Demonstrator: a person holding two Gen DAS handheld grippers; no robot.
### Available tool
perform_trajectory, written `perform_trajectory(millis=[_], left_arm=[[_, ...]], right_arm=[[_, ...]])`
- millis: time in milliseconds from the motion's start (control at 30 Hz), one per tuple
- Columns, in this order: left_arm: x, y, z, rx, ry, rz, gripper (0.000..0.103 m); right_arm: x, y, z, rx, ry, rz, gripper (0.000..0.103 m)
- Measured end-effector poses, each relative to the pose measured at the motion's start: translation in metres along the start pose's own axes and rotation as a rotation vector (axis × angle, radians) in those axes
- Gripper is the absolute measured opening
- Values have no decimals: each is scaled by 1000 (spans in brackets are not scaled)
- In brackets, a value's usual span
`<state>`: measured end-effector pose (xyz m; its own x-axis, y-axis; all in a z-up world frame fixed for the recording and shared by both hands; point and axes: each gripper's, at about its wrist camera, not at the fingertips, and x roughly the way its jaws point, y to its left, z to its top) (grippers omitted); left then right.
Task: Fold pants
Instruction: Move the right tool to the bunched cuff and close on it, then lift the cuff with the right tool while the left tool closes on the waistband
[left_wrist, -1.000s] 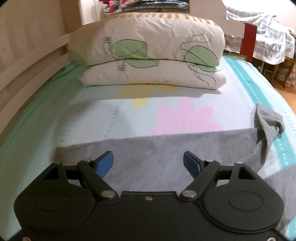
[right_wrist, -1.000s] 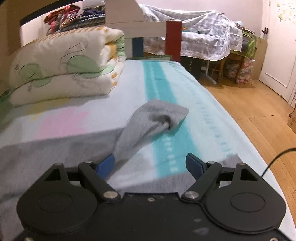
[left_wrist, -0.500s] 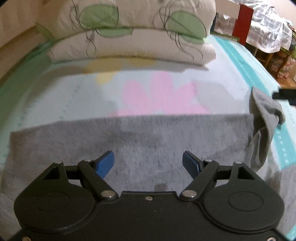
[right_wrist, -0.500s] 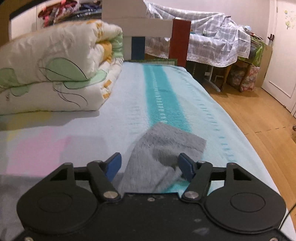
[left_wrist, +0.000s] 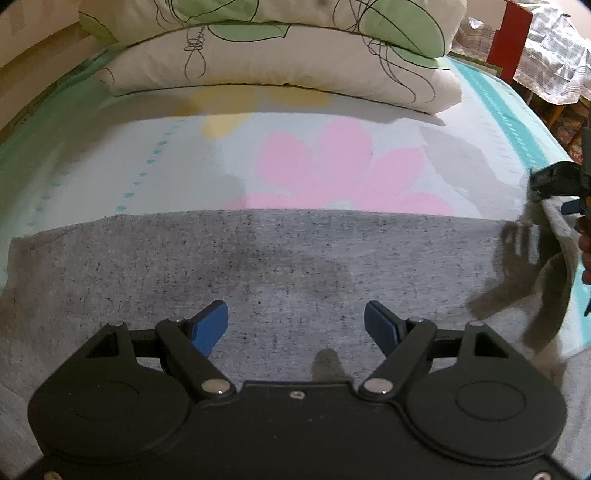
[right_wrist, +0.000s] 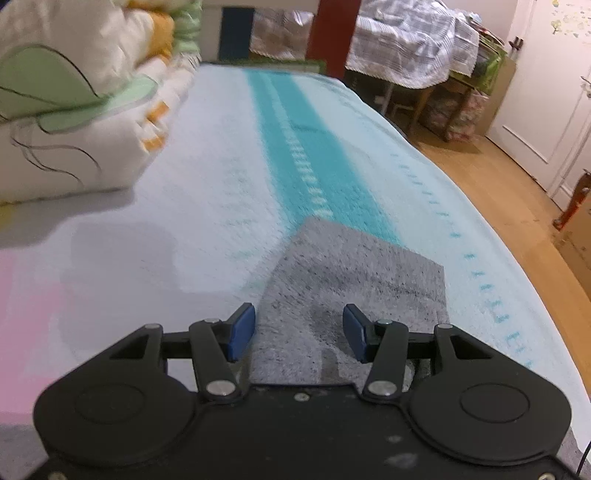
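Straddling the twisted end of the grey pants (right_wrist: 354, 291) on the bed (right_wrist: 229, 206), the right gripper (right_wrist: 299, 334) is parted, grasping nothing; pinch deep, squarely. The left gripper (left_wrist: 295, 325), spread wide, hovers over flat fabric.

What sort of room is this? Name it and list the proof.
Most likely a bedroom: grey pants spread on a bed with a flowered sheet, a folded quilt at its head, a wooden floor alongside.

I can read no text, label, brand or number in either view; the quilt (left_wrist: 280, 55) and bedsheet (left_wrist: 129, 155) carry only printed flowers and leaves.
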<state>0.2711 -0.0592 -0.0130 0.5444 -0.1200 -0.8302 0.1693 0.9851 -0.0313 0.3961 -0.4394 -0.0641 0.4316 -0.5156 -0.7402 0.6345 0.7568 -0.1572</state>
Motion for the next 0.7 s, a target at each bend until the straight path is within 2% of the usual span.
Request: perform_trajectory(millis=[33, 67, 100, 300, 400, 533, 700], left_arm=[[1, 1, 0, 4, -2, 7, 81], [1, 1, 0, 8, -2, 14, 81], [2, 1, -1, 11, -1, 19, 81], [4, 4, -1, 6, 5, 26, 81], [3, 3, -2, 18, -3, 38, 81], [0, 2, -3, 24, -5, 39, 81], [-5, 3, -6, 46, -12, 53, 81]], right_arm=[[4, -2, 0, 6, 16, 4, 40], [6, -6, 1, 12, 38, 14, 15], [7, -12, 1, 21, 56, 26, 5], [-13, -72, -4, 105, 10, 91, 5], [-28, -117, -14, 173, 12, 106, 5], [-31, -173, -37, 283, 73, 122, 7], [-18, -212, -68, 375, 182, 55, 9]])
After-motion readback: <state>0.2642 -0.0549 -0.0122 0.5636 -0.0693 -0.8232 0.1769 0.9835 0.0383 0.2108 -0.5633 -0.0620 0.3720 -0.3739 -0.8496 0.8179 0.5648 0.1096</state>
